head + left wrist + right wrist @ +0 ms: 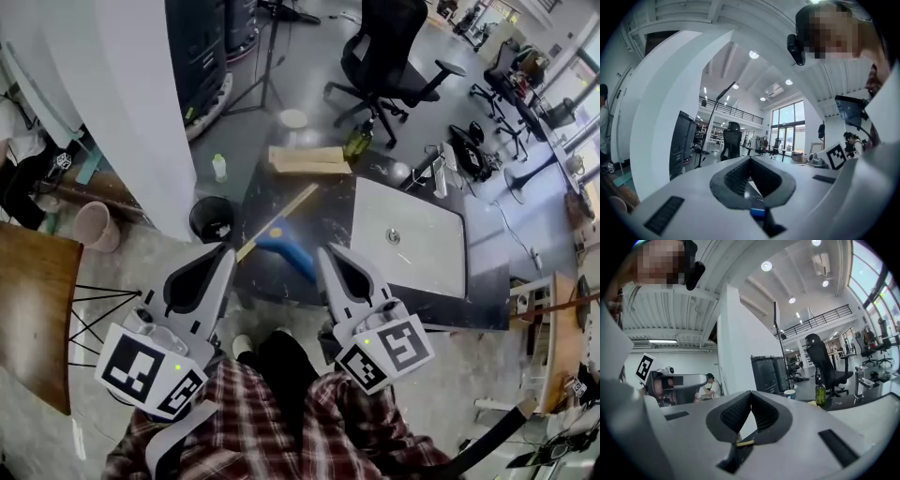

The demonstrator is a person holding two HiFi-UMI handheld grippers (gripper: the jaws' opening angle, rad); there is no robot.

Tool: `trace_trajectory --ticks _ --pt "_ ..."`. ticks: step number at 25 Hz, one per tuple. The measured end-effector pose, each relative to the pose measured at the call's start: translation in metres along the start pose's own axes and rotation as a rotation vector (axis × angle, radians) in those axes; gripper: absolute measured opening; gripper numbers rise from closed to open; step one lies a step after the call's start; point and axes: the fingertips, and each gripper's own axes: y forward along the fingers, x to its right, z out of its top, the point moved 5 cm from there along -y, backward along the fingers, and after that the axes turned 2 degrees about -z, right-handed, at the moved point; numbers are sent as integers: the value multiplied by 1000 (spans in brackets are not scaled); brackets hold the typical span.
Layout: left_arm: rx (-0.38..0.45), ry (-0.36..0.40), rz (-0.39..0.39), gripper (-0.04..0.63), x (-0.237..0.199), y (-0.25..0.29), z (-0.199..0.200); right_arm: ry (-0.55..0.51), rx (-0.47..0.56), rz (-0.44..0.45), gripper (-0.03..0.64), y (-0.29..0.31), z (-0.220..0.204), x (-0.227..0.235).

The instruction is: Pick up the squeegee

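Squeegee [286, 255] lies flat on the dark table [328, 220], just ahead of both sets of jaws and in the gap between them. Its blue head sits crosswise there and its wooden handle slants away to the far right. The left gripper [223, 251] and right gripper [330, 251] point level, each with jaws closed tip to tip on nothing. The right tips appear nearer the head and the left tips nearer the handle's near end, so either must open before closing in.
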Motion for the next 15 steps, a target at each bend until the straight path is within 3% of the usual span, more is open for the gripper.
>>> trace_trajectory --ticks 6,15 --pt "-2 -8 5 9 -19 38 8 5 -23 -7 12 27 9 32" --pt "26 -6 71 9 -36 74 19 -35 -66 67 12 67 25 64"
